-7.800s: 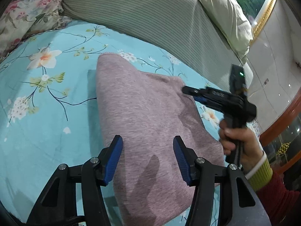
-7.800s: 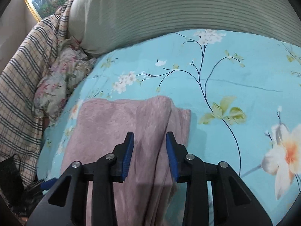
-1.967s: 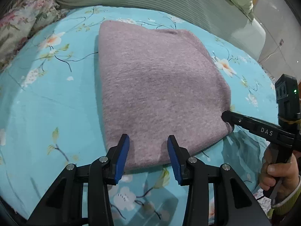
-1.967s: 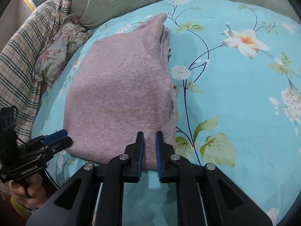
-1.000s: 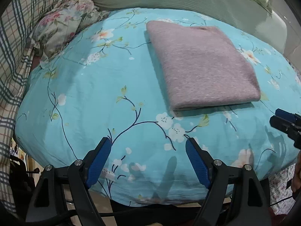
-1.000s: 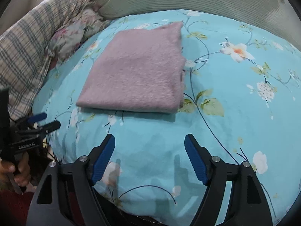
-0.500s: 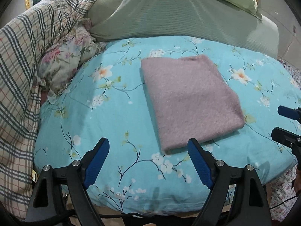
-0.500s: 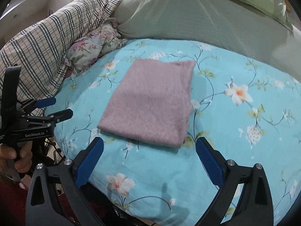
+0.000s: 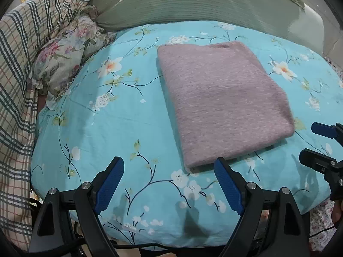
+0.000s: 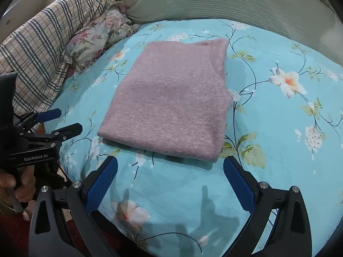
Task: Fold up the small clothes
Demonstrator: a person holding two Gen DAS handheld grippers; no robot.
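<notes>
While both grippers hang off the near edge of the bed [image 9: 120, 115], 1 folded pink garment [image 9: 220, 105] is seen lying flat on the floral turquoise sheet, approx. mid-bed, closer to the right edge than the left in the left wrist view. It is folded into 1 rough rectangle, layers stacked, with the thick layered edges visible at its near right corner in the right wrist view [image 10: 175, 98].

2 grippers are counted. Left gripper [image 9: 169, 184]: jaws wide apart, nothing between them but sheet; the right blue pad is seen just in front of the garment's near corner, w/ contact not discernible. Right gripper [image 10: 171, 182]: jaws spread wide apart, nothing clamped; garment's near edge is seen just beyond the pads. Each gripper is also caught by the other's camera: the right one at the right margin of the left view, the left one at the left margin of the right view, held by 1 visible hand [image 10: 15, 184].

Toward the head of the bed, 1 striped green pillow [image 9: 193, 2] is laid across the far edge. At the far left corner, 1 floral cushion [image 9: 64, 60] and 1 plaid blanket [image 9: 19, 68] are bunched along the left edge. 4 blue pads in total are visible on the near jaws, 2 per gripper.
</notes>
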